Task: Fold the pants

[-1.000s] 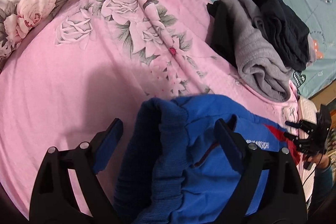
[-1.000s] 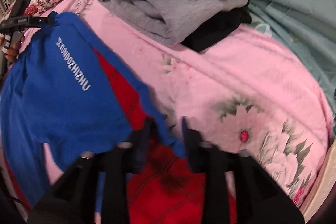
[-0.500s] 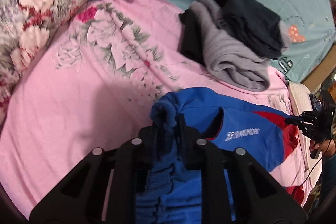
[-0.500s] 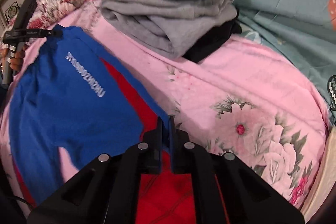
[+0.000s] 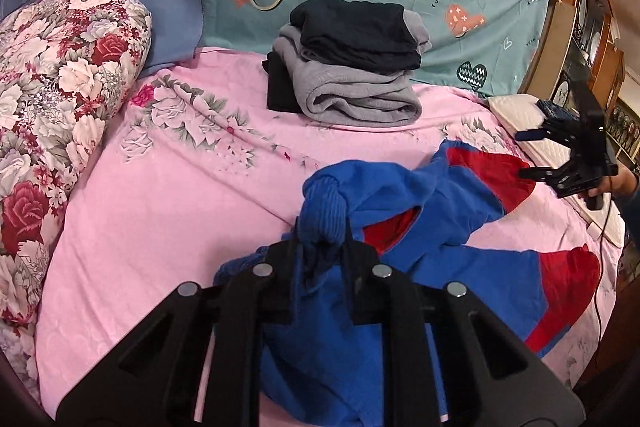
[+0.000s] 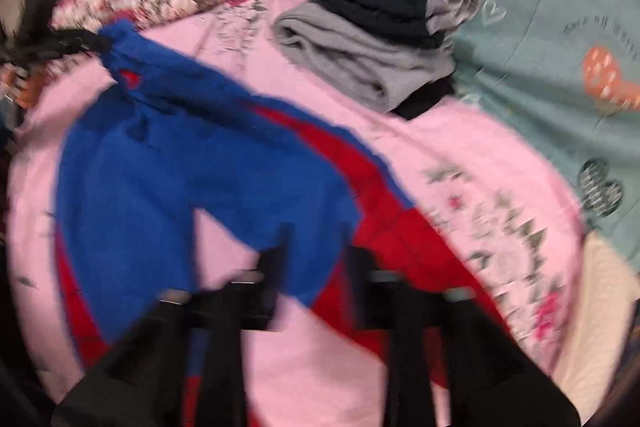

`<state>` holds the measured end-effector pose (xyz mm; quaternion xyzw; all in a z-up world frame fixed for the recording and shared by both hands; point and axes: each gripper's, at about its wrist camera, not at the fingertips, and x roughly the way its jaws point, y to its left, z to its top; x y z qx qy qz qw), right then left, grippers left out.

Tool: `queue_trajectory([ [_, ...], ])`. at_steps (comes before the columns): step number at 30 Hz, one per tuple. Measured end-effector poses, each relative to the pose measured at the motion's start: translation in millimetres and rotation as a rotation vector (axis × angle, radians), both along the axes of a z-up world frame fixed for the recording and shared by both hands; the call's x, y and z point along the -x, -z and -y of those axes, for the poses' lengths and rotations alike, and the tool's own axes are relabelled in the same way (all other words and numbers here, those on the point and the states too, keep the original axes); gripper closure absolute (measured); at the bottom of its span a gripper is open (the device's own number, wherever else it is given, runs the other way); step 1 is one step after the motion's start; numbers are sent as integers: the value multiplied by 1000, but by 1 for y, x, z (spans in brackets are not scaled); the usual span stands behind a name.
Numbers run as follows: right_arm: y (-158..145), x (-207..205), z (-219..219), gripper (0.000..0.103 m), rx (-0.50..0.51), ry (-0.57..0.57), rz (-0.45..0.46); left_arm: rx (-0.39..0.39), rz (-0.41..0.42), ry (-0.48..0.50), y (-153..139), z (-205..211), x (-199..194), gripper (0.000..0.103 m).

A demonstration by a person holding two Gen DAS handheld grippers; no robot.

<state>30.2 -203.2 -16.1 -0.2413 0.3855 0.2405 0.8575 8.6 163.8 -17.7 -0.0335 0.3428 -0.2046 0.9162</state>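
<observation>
The left gripper point(image 5: 322, 247) has its jaws clenched on the ribbed waistband of the blue-and-red fleece pants point(image 5: 440, 239), with a bunched knot of dark blue knit bulging up between the two black fingers. The pants sprawl across the pink floral bedsheet point(image 5: 168, 195), legs spread toward the bed's edge, red panels showing at the knees and inside the waist opening.

The right gripper point(image 6: 316, 259) has its jaws released — a clear gap stands between the fingers, and the blue and red cloth seen through that gap lies on the sheet below. In the left wrist view the same gripper point(image 5: 536, 153) hangs beyond the far leg, fingers apart and holding nothing.

The right wrist view is smeared by motion blur, so fabric edges and the flower print are hard to make out. Behind the pants sits a stack of folded grey and black clothes point(image 5: 352, 63); a rose-patterned quilt roll point(image 5: 64, 99) is cut off at the frame edge.
</observation>
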Motion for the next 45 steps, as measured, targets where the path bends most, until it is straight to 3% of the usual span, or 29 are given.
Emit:
queue_trajectory([
  [1, 1, -6, -7, 27, 17, -19, 26, 5, 1, -1, 0, 1, -1, 87],
  [5, 22, -53, -45, 28, 131, -138, 68, 0, -3, -15, 2, 2, -3, 87],
  [8, 46, -95, -66, 28, 214, -221, -12, 7, 2, -24, 3, -3, -2, 87],
  [10, 59, -121, -72, 28, 214, -245, -86, 12, 10, -29, 4, -5, -2, 87],
  [12, 68, -144, -73, 43, 194, -242, -163, 9, 10, -31, 4, -6, -3, 87],
  [13, 74, -154, -72, 67, 175, -235, -225, 4, 7, -35, 5, -7, -4, 87],
  [14, 77, -159, -71, 85, 166, -225, -269, -2, 6, -43, 6, -7, -6, 87],
  [16, 77, -154, -70, 95, 175, -234, -291, -2, 8, -58, 6, -12, -9, 87],
  [21, 29, -104, -49, 100, 118, -177, -188, 19, 24, -82, -2, -29, -3, 87],
  [26, -17, -12, -38, 100, 32, -142, -112, -9, 49, -61, -3, -41, 32, 86],
  [31, -4, 79, -47, 100, -16, -177, -162, -35, 42, -24, 10, -51, 78, 81],
  [34, 20, 116, -55, 100, -42, -212, -236, -119, -5, -23, 32, -52, 96, 62],
  [35, 28, 124, -60, 100, -55, -214, -262, -130, -41, -23, 40, -54, 99, 39],
  [36, 39, 133, -61, 100, -65, -219, -295, -125, -66, -39, 45, -60, 101, 30],
  [38, 59, 145, -66, 99, -54, -209, -351, -83, -89, -55, 49, -71, 106, 30],
  [40, 67, 151, -73, 95, -57, -223, -390, -22, -84, -76, 43, -82, 111, 30],
  [42, 62, 154, -78, 84, -52, -234, -369, 46, -68, -82, 31, -86, 114, 29],
  [43, 56, 151, -79, 67, -87, -245, -383, 71, -51, -80, 23, -83, 115, 29],
  [44, 49, 149, -80, 56, -129, -258, -386, 86, -32, -76, 16, -78, 115, 28],
  [45, 43, 148, -83, 53, -149, -265, -360, 98, -15, -67, 11, -72, 115, 28],
])
